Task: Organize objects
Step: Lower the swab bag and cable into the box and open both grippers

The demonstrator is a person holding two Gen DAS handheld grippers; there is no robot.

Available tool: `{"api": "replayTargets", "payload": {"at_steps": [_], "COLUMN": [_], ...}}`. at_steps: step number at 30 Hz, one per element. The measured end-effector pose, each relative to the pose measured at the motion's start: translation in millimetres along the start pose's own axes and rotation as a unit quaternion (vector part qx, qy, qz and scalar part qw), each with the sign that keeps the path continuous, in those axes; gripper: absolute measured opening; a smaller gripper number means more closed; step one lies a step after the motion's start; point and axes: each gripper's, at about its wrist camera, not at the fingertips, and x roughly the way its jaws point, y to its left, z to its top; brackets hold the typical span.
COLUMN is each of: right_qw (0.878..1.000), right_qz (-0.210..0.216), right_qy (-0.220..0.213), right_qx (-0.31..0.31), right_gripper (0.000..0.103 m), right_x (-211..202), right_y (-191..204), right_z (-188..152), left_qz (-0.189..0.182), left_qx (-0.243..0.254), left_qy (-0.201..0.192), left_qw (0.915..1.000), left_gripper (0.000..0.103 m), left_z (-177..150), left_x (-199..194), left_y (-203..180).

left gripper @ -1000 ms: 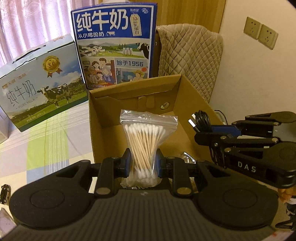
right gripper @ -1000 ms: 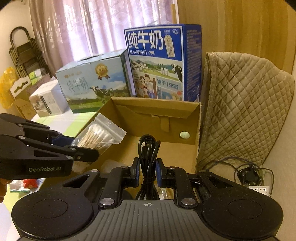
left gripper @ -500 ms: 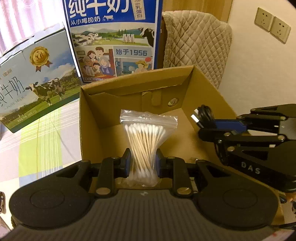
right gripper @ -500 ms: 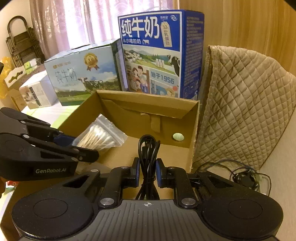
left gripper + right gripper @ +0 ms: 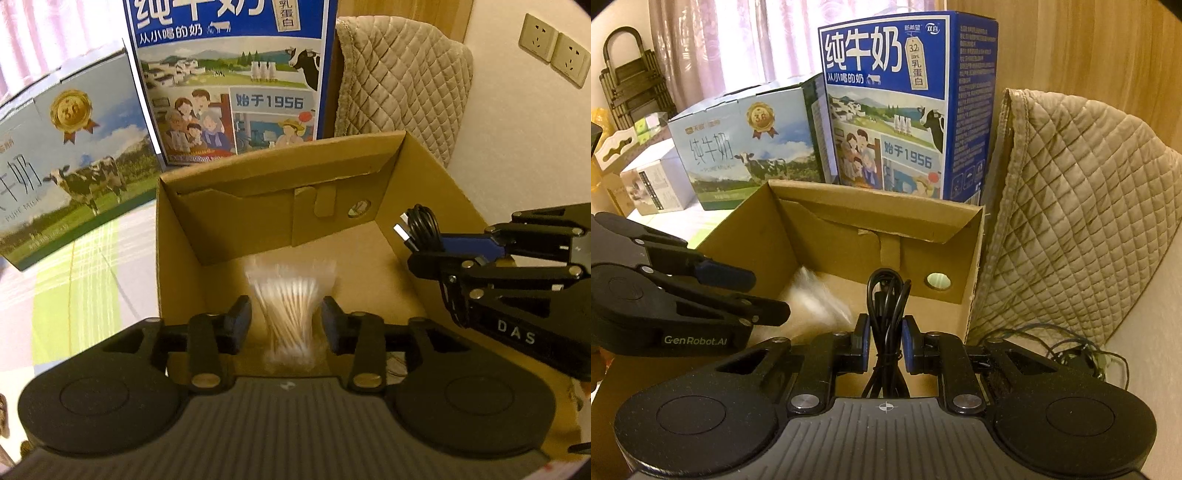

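Note:
An open cardboard box (image 5: 280,162) (image 5: 875,206) lies below both grippers. My left gripper (image 5: 286,315) is open over it. A clear bag of cotton swabs (image 5: 291,306) shows blurred between its spread fingers, touching neither pad. In the right wrist view the bag (image 5: 812,299) is a pale smear inside the box, beside the left gripper (image 5: 764,295). My right gripper (image 5: 885,326) is shut on a coiled black USB cable (image 5: 886,295) above the box's right side. The left wrist view shows the right gripper (image 5: 428,251) with the cable (image 5: 421,225) and its plug sticking out.
Behind the box stand a tall blue milk carton (image 5: 905,103) and a pale blue milk case (image 5: 742,147). A quilted beige cover (image 5: 1071,203) rises at the right, with tangled wires (image 5: 1071,350) at its foot. Wall sockets (image 5: 554,48) are on the wall. A checked cloth (image 5: 74,280) covers the surface at the left.
My left gripper has opened and let go of the cotton swab bag, which is dropping into the box. Both grippers moved forward over the box. The right one still holds the cable.

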Motion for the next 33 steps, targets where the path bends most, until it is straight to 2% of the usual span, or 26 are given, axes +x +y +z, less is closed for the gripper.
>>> {"api": "replayTargets", "payload": {"at_steps": [2, 14, 17, 19, 23, 33], "right_qw": [1.0, 1.0, 1.0, 1.0, 1.0, 1.0], "right_qz": [-0.002, -0.006, -0.008, -0.01, -0.007, 0.008], "right_qy": [0.0, -0.005, -0.011, -0.019, -0.026, -0.029], "right_qx": [-0.001, -0.012, -0.015, -0.012, -0.005, 0.0], "right_gripper": [0.014, 0.016, 0.025, 0.037, 0.042, 0.048], "right_x": [0.4, -0.5, -4.2, -8.1, -15.7, -31.8], "right_y": [0.1, 2.5, 2.8, 2.1, 1.1, 5.8], "right_z": [0.8, 1.5, 1.6, 0.5, -1.6, -10.0], "left_qz": [0.003, 0.0, 0.0, -0.001, -0.003, -0.007], "left_qx": [0.0, 0.002, 0.003, 0.004, 0.006, 0.005], "left_qy": [-0.001, -0.002, -0.004, -0.005, -0.007, -0.01], "left_qw": [1.0, 1.0, 1.0, 1.0, 1.0, 0.9999], "left_gripper": [0.045, 0.058, 0.064, 0.065, 0.07, 0.071], "left_z": [0.3, -2.1, -3.2, -4.4, -7.2, -11.1], "left_x": [0.4, -3.0, -4.8, -7.0, -11.4, -23.1], "left_y": [1.0, 3.2, 3.1, 3.2, 2.9, 2.5]}}
